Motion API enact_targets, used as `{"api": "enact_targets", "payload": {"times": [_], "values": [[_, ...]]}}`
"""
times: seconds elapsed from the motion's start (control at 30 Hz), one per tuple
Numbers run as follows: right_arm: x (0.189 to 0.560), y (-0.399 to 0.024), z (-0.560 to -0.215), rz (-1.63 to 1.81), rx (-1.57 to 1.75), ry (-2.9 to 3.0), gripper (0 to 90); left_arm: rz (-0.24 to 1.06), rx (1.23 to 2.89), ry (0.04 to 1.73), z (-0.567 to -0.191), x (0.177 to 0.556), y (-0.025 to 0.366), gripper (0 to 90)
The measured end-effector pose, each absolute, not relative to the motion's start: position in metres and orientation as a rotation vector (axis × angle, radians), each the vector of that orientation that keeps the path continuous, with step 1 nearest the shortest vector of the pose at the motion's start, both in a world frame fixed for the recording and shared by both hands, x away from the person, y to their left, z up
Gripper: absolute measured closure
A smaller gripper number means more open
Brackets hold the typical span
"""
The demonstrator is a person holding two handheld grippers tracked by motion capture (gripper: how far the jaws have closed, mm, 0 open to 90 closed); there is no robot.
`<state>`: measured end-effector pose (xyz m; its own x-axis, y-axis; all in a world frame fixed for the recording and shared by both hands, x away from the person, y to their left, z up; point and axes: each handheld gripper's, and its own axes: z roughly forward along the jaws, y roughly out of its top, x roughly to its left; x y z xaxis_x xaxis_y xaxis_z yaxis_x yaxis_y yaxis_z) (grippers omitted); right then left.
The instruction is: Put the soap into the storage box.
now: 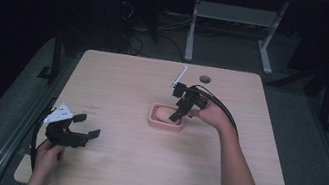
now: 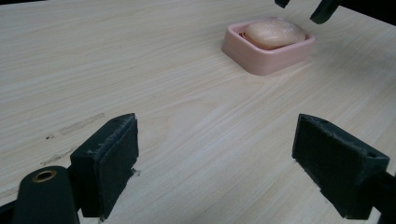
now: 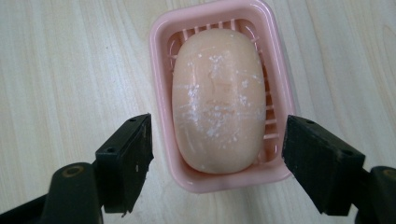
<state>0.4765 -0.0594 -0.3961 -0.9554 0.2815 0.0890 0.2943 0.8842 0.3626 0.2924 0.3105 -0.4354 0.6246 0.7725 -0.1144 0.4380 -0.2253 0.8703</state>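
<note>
A pink soap dish (image 1: 165,122) sits near the middle of the wooden table (image 1: 124,80), with a peach bar of soap (image 1: 163,113) lying in it. My right gripper (image 1: 177,116) hovers just above the dish, open, pointing down. In the right gripper view the soap (image 3: 217,100) lies in the dish (image 3: 161,70), and the open jaws of my right gripper (image 3: 217,161) stand outside the dish's two long sides. My left gripper (image 1: 87,126) rests open near the table's front left. In the left gripper view the dish (image 2: 266,53) and soap (image 2: 275,32) lie far ahead of my left gripper (image 2: 217,163).
A round cable hole (image 1: 205,79) is in the tabletop at the back. Table legs (image 1: 193,24) and cables lie on the dark floor beyond. Faint scuff marks (image 2: 77,126) mark the wood near the left gripper.
</note>
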Motion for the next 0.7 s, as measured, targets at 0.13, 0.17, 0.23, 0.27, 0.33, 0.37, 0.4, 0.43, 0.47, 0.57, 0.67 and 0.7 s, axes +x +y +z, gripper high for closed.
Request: {"api": "enact_targets", "payload": {"times": [0.13, 0.17, 0.23, 0.27, 0.33, 0.37, 0.4, 0.43, 0.47, 0.57, 0.67, 0.7], "values": [[0.472, -0.066, -0.393, -0.599, -0.47, -3.024, 24.1, 0.425, 1.863, 0.968, -0.435, 0.292, 0.31, 14.3], [0.472, -0.066, -0.393, -0.599, -0.47, -3.024, 24.1, 0.425, 1.863, 0.968, -0.435, 0.292, 0.31, 14.3], [0.47, -0.069, -0.393, -0.598, -0.476, -3.021, 24.1, 0.424, 1.87, 0.969, -0.435, 0.292, 0.31, 14.2], [0.469, -0.069, -0.394, -0.588, -0.481, -3.019, 23.7, 0.424, 1.871, 0.969, -0.435, 0.292, 0.31, 14.3], [0.467, -0.071, -0.394, -0.593, -0.478, -3.025, 23.8, 0.424, 1.871, 0.969, -0.435, 0.292, 0.31, 14.2], [0.467, -0.072, -0.394, -0.599, -0.481, -3.021, 23.8, 0.423, 1.871, 0.968, -0.435, 0.292, 0.31, 14.2], [0.467, -0.074, -0.394, -0.6, -0.484, -3.022, 23.8, 0.423, 1.872, 0.968, -0.435, 0.292, 0.31, 14.3], [0.466, -0.075, -0.394, -0.6, -0.486, -3.018, 23.8, 0.423, 1.871, 0.969, -0.435, 0.292, 0.31, 14.3], [0.465, -0.076, -0.394, -0.598, -0.49, -3.02, 23.8, 0.423, 1.871, 0.97, -0.435, 0.292, 0.31, 14.3], [0.463, -0.079, -0.394, -0.607, -0.493, -3.019, 23.8, 0.425, 1.873, 0.966, -0.435, 0.292, 0.31, 14.2], [0.461, -0.082, -0.394, -0.614, -0.496, -3.022, 23.8, 0.424, 1.874, 0.966, -0.435, 0.292, 0.31, 14.3], [0.461, -0.084, -0.394, -0.618, -0.496, -3.019, 23.8, 0.425, 1.874, 0.965, -0.435, 0.292, 0.31, 14.3]]}}
